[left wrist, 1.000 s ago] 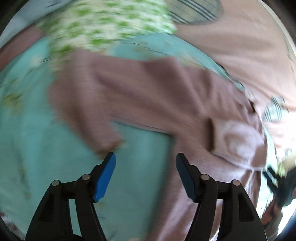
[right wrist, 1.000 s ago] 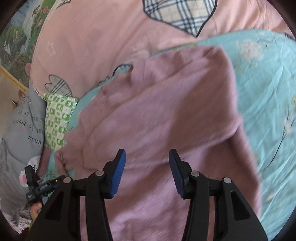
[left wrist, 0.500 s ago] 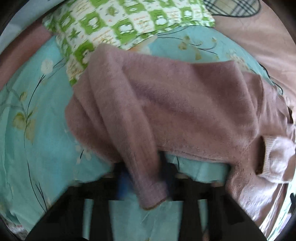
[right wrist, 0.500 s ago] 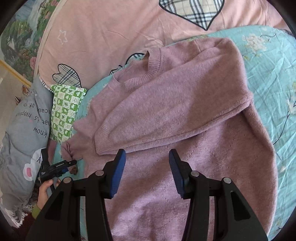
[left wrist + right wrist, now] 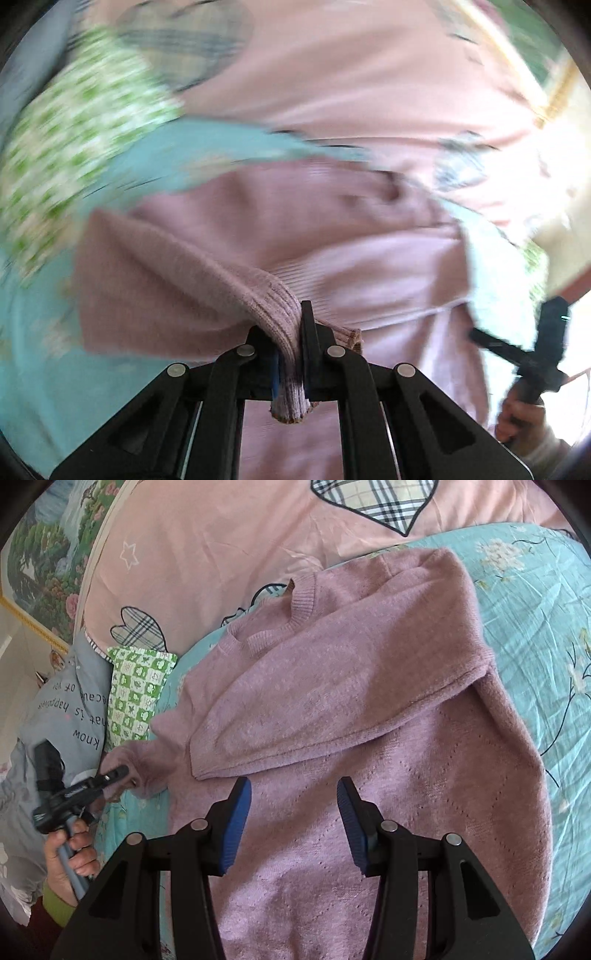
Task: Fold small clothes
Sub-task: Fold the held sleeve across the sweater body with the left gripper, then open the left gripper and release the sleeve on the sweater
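We find one sweater (image 5: 369,709), mauve knit, lying flat on the teal sheet (image 5: 546,602) of the bed, filling the centre of the right wrist view. One sleeve (image 5: 332,686) is folded across its chest, running from upper right to lower left. The left tongs (image 5: 293,354) have just been closing and now stand clamped on the ribbed cuff (image 5: 284,317) of the other sleeve, at lower centre of the left wrist view; that view is blurred. In the right wrist view these tongs sit at the left edge, with a hand (image 5: 74,853) on the handle below. The right tongs (image 5: 293,823) hang half open at lower centre over the sweater's body, just below the folded sleeve's cuff, gripping nothing. Counted: one sweater, two tongs, one green-checked pillow (image 5: 136,690), one grey cushion (image 5: 51,716), one pink cover (image 5: 229,539).
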Action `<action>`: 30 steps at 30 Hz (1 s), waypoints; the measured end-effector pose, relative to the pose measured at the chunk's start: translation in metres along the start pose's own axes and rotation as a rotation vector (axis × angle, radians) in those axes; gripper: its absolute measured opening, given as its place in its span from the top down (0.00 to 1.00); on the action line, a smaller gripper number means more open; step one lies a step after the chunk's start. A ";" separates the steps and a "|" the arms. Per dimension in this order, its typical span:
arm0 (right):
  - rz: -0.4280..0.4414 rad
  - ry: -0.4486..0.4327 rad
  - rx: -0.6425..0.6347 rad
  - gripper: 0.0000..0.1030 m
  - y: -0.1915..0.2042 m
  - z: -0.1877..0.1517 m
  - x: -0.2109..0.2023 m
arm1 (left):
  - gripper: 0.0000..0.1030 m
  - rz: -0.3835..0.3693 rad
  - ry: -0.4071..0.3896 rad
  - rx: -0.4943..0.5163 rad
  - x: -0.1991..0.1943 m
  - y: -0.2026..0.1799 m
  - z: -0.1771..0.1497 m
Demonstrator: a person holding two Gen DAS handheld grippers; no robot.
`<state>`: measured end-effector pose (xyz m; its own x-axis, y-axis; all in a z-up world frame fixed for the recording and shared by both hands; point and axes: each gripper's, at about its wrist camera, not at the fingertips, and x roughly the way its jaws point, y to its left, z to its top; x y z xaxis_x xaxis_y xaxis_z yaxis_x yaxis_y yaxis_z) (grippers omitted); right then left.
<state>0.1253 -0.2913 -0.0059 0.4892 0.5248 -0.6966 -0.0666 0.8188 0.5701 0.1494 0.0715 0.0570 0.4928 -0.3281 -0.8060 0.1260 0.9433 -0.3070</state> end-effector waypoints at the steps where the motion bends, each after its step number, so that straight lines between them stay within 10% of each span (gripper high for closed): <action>1: 0.000 -0.006 0.004 0.52 -0.002 0.000 -0.002 | 0.94 -0.039 0.000 0.030 0.006 -0.021 0.006; 8: -0.024 -0.053 0.062 0.52 -0.034 0.003 -0.023 | 0.94 -0.190 0.041 0.176 0.075 -0.145 0.030; 14: -0.062 -0.078 0.126 0.52 -0.067 0.003 -0.035 | 0.92 -0.185 0.159 0.220 0.155 -0.178 0.028; 22: -0.090 -0.076 0.095 0.52 -0.073 0.015 -0.029 | 0.53 -0.194 0.205 0.198 0.150 -0.150 0.004; 30: -0.109 -0.034 -0.123 0.39 -0.029 0.042 0.007 | 0.44 -0.001 0.115 0.122 0.078 -0.058 -0.032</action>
<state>0.1669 -0.3208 -0.0089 0.5284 0.4247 -0.7352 -0.1166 0.8940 0.4327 0.1528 -0.0105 -0.0045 0.3920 -0.3262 -0.8602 0.2339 0.9396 -0.2498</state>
